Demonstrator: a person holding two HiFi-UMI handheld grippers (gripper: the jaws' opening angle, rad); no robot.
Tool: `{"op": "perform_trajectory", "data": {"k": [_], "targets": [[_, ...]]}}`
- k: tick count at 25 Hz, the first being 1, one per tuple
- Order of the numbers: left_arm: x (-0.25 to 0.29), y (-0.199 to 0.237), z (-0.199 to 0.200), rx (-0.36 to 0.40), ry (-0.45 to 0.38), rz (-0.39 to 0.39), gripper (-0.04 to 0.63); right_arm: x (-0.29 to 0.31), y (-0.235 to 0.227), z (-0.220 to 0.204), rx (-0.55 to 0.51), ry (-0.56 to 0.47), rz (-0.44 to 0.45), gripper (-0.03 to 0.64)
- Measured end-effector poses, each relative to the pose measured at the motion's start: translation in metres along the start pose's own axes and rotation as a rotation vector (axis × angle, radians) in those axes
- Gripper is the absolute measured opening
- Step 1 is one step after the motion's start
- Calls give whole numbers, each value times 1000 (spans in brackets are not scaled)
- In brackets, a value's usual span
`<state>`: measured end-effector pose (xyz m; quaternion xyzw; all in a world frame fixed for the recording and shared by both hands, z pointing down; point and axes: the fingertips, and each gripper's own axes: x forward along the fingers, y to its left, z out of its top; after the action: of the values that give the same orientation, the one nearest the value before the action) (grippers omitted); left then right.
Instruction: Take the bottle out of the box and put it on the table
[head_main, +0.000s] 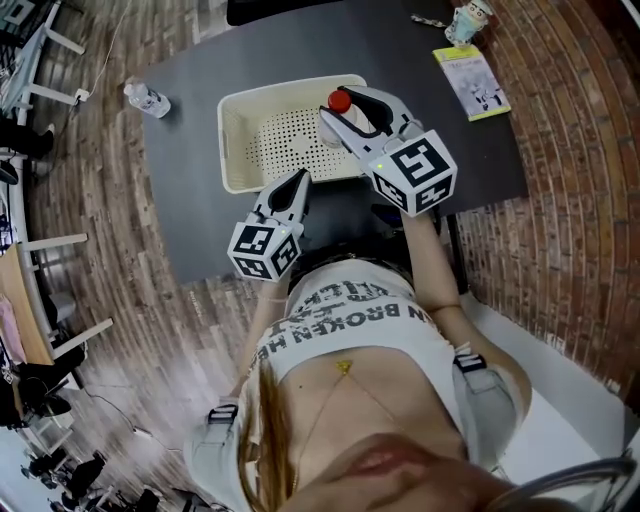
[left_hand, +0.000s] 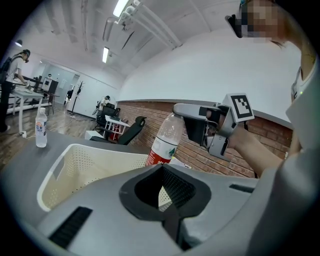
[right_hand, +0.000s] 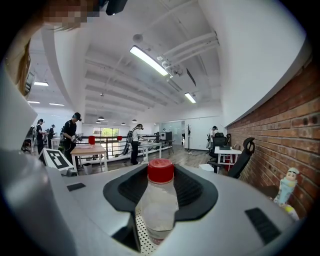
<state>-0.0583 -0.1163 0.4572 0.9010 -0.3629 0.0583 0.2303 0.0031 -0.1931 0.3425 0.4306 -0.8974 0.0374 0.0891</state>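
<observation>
Nearest the person, the left gripper (head_main: 297, 183) hung with its jaws together and nothing in them, just short of the near rim of the cream perforated plastic basket (head_main: 240, 110). Just right of it and a little farther off, the right gripper (head_main: 343, 108) had its jaws closed on the upper body of the clear plastic bottle with a red cap (left_hand: 165, 140). The bottle stood nearly upright, cap up, over the basket's right side. I could not tell whether its base had cleared the rim. That rim looked like the one obstacle, with bare dark grey table (head_main: 190, 180) on either side. Farther away a second clear bottle (head_main: 147, 99) lay at far left, and a yellow-green booklet (head_main: 472, 82) and a small figurine (head_main: 468, 20) sat at far right.
</observation>
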Motion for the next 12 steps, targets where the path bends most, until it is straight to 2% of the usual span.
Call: {"op": "perform_trajectory", "data": {"k": [12], "targets": [[29,-29,-1,5,-7,72,5,-48,-60,-6,11,-13,-19,156]]}}
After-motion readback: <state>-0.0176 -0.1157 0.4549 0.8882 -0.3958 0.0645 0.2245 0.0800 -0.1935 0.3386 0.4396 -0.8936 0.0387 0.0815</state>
